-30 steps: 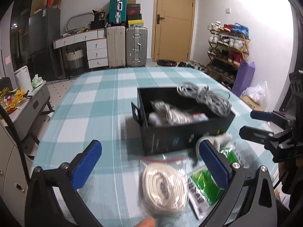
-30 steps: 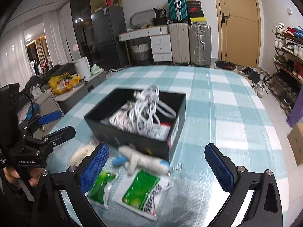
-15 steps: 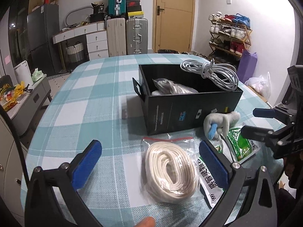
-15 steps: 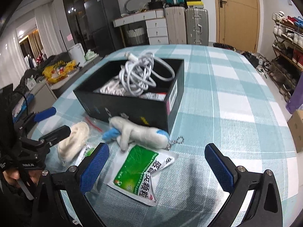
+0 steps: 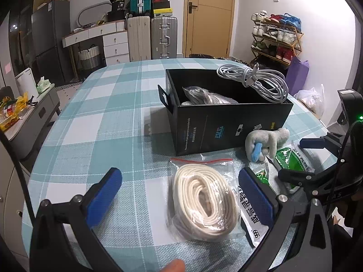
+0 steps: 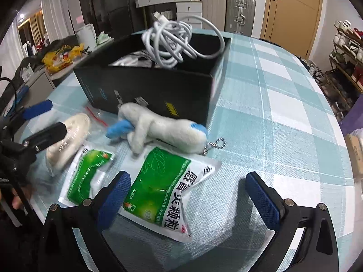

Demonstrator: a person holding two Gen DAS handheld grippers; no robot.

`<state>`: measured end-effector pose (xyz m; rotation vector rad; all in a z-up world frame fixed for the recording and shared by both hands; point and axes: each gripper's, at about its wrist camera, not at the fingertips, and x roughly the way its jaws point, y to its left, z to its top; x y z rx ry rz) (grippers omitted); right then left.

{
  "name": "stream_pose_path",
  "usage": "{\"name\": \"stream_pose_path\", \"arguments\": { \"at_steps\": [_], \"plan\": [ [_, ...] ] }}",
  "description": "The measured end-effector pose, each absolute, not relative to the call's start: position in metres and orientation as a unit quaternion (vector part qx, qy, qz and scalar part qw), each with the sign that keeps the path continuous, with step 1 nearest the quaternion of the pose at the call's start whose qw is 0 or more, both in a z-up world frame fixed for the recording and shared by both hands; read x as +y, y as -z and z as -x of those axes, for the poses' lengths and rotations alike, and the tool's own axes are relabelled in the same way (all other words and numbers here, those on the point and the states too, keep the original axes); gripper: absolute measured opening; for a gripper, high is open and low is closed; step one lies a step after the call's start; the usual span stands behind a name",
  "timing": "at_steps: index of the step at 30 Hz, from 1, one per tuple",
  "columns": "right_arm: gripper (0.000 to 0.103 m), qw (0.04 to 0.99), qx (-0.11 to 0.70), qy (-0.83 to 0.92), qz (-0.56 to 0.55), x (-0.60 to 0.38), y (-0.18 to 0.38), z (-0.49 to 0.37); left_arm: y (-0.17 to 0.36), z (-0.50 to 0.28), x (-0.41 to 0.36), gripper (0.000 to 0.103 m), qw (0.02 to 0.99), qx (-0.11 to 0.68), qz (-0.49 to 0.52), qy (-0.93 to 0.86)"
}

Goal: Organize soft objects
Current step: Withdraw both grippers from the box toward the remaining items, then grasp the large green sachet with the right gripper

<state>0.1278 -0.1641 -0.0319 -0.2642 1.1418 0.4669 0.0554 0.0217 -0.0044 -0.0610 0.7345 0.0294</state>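
Left fingers (image 5: pixel 179 189) wide apart, empty, low around bagged rope (image 5: pixel 203 200). Right fingers (image 6: pixel 188 195) also wide, empty, over green packet (image 6: pixel 163 189). Beyond, plush toy (image 6: pixel 158 130) against black box (image 5: pixel 226 117). Cable (image 5: pixel 254 79) already inside; rope, toy, packets left on desk (image 5: pixel 102 117).

The room has even indoor light, probably from the ceiling, with a bright wash on the right wall in the left wrist view. Both views bend strongly at the edges, with dark corners. The right wrist view is blurred by motion: the plush toy (image 6: pixel 163 129) and the bagged rope (image 6: pixel 68 140) look smeared. The plastic bag (image 5: pixel 204 195) shows small glare.
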Motion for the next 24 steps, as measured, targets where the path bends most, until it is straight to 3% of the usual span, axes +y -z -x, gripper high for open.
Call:
{"name": "stream_pose_path", "arguments": {
  "at_steps": [15, 21, 24],
  "plan": [
    [0.099, 0.802, 0.538, -0.224, 0.134, -0.172, 0.029, -0.127, 0.005, -0.057, 0.023, 0.103, 0.931, 0.363, 0.032, -0.014],
    [0.077, 0.797, 0.531, -0.250, 0.141, -0.168, 0.023, -0.119, 0.005, -0.057, 0.023, 0.103, 0.931, 0.364, 0.034, -0.015],
    [0.061, 0.797, 0.528, -0.257, 0.143, -0.166, 0.021, -0.117, 0.006, -0.057, 0.023, 0.103, 0.931, 0.364, 0.033, -0.015]
  ]
}}
